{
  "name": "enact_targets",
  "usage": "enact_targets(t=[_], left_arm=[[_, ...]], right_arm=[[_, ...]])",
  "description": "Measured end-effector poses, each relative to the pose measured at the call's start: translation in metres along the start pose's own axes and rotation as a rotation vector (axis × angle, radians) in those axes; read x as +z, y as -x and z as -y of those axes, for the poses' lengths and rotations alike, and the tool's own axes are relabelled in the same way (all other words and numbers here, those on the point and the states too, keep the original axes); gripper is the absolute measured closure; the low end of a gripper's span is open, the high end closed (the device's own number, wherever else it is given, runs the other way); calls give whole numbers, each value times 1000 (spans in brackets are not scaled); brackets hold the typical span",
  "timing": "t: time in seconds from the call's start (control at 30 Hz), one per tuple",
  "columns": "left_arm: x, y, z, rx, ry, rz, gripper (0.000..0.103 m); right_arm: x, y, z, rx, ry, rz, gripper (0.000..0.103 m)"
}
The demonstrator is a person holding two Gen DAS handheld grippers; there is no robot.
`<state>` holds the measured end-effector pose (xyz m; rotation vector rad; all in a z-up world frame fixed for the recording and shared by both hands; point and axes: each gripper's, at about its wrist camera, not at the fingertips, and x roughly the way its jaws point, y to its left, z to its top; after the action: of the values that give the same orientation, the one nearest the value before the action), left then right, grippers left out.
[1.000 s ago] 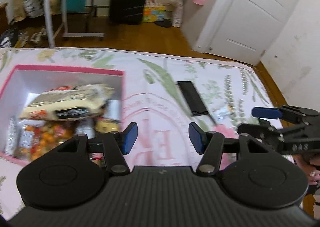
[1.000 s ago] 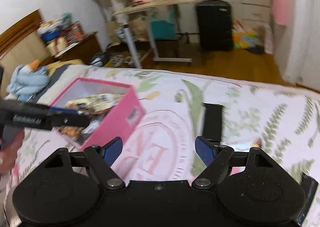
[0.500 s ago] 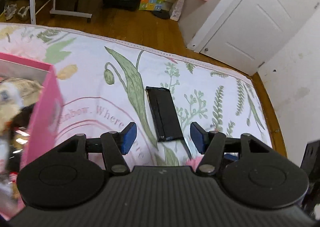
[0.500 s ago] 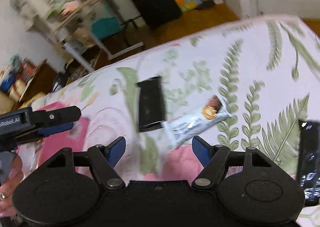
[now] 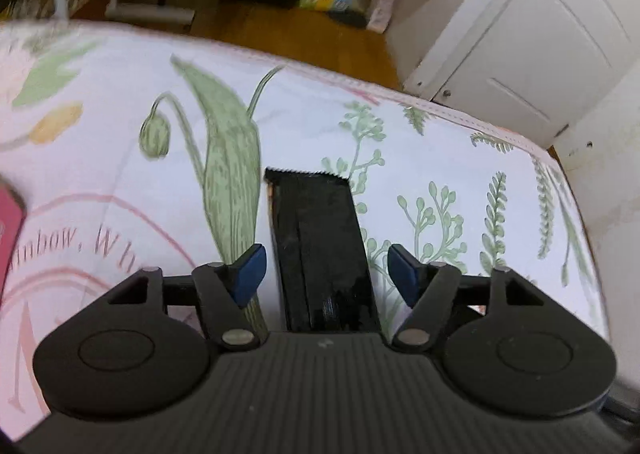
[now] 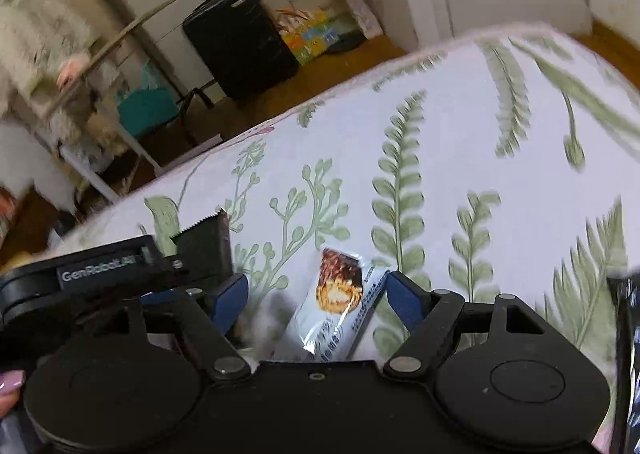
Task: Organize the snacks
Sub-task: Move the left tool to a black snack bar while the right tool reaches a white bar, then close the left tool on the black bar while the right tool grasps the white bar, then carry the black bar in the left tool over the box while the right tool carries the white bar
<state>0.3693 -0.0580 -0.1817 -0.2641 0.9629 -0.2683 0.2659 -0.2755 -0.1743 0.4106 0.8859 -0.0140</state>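
Observation:
A black snack packet point(image 5: 320, 250) lies flat on the floral bedsheet point(image 5: 120, 157). My left gripper point(image 5: 325, 274) is open and straddles its near end, one blue pad on each side, not closed on it. In the right wrist view a white snack bar wrapper with a chocolate picture point(image 6: 332, 306) lies on the sheet between the open fingers of my right gripper point(image 6: 316, 296). The black packet's serrated end point(image 6: 206, 242) shows to the left there, behind the left gripper's body point(image 6: 96, 274). The pink snack box shows only as a corner point(image 5: 8, 230).
Another dark shiny packet point(image 6: 628, 354) lies at the right edge of the right wrist view. Beyond the bed's far edge are a wooden floor, a black suitcase point(image 6: 236, 41), a desk on legs point(image 6: 100, 93) and a white door point(image 5: 532, 33).
Both grippers have moved forward and down toward the sheet. The black packet now sits between the left fingers, the white bar between the right fingers. The pink box has slid out of view to the left.

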Motion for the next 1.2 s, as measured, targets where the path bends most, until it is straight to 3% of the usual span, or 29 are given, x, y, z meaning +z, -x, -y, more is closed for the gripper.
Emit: enact_targets(t=[0.17, 0.27, 0.37, 0.43, 0.47, 0.5, 0.53, 0.83, 1.0, 1.2], left_arm=[[-4, 1, 1, -13, -88, 12, 33], [-2, 1, 1, 26, -101, 8, 33], [-5, 1, 2, 46, -118, 13, 33], [-9, 3, 2, 56, -123, 18, 36], [-10, 5, 3, 56, -130, 17, 41], [-10, 7, 4, 43, -134, 16, 54], [-10, 9, 4, 28, -130, 10, 58], [-19, 40, 2, 5, -157, -56, 60], [-24, 74, 3, -2, -161, -77, 61], [-37, 123, 9, 20, -255, -94, 61]], right_arm=[[-19, -2, -23, -86, 305, 33, 25], [-30, 2, -27, -121, 377, 55, 25], [-33, 9, -22, -124, 346, 68, 29], [-34, 14, -21, -132, 327, 73, 57], [-35, 16, -20, -131, 315, 73, 61], [-36, 18, -19, -125, 298, 72, 67], [-36, 20, -17, -113, 276, 68, 69], [-45, 48, -15, -64, 158, 77, 71], [-54, 64, -20, -26, 94, -4, 71], [-69, 80, -24, 71, 25, -110, 71]])
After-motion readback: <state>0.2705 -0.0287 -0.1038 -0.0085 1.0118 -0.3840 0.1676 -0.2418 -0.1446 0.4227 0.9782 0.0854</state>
